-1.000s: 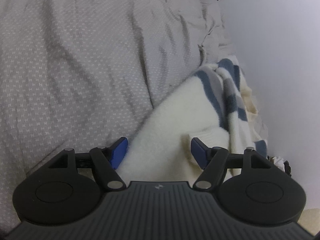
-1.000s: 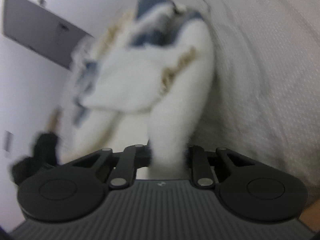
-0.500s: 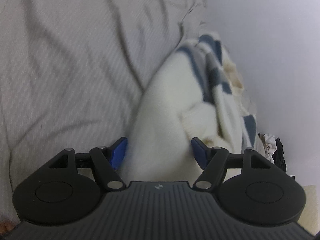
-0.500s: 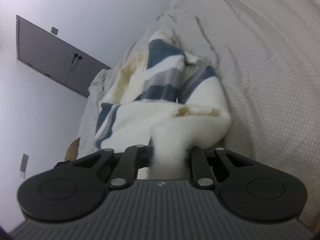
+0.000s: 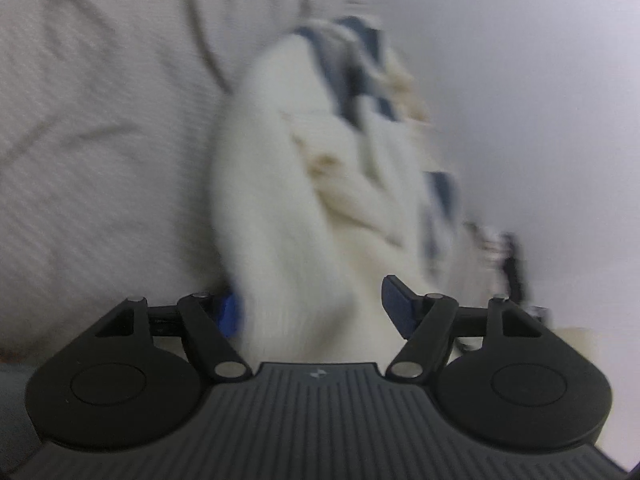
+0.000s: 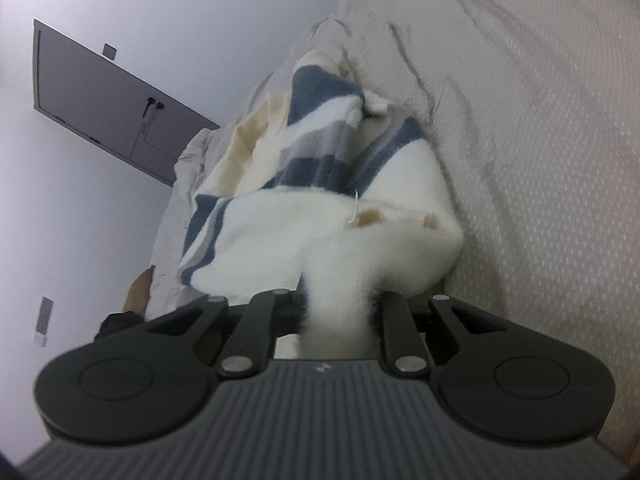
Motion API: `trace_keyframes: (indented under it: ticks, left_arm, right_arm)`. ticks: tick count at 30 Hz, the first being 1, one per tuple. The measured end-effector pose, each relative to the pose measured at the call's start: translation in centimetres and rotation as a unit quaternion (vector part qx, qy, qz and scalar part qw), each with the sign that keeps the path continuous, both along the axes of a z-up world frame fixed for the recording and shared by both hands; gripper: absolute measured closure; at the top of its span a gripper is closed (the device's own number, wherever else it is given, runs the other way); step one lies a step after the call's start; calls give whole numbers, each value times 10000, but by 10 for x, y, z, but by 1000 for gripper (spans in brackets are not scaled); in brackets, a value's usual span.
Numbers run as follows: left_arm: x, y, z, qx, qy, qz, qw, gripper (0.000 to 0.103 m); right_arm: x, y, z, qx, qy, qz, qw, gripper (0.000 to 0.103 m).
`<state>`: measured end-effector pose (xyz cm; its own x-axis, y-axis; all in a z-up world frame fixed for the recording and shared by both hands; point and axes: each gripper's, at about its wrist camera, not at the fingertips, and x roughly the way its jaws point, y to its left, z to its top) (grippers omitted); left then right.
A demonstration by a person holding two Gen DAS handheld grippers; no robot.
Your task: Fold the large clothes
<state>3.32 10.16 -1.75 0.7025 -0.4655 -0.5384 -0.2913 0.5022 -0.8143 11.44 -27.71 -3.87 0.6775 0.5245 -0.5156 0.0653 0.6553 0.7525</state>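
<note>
since a second ago the sweater (image 5: 280, 208) has swung in the left view from lying low at 4 o'clock to standing as a tall column up the middle, and the picture has blurred. in the right view it has sharpened, and the door (image 6: 116, 100) has slid further into sight at 10 o'clock.

our right gripper (image 6: 340, 312) is clenched on a bunched white fold of the sweater (image 6: 320, 216), which trails up toward 12 o'clock over the bed (image 6: 540, 160); we judge this pinch is there to lift and straighten the piece for folding. our left gripper (image 5: 316, 304) stands released, its blue pads wide with fleece running between them. whether the fleece touches the pad at 8 o'clock we cannot tell, but nothing is squeezed. it looks placed to take a second hold.

no label or writing can be read; a thin white thread (image 6: 354, 208) hangs at the seam.
</note>
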Motion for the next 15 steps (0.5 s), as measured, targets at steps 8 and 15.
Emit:
trace_keyframes:
  ticks: [8,15]
  left_arm:
    - [16,-26,-7,817,521,-168,9951,29]
    - [23,-25,-15,1071,659,65,9920,84]
  right_arm:
    - [-14,0,-13,304,278,100,9991,83]
    - [-19,6,-21,291,391,101,9988,84]
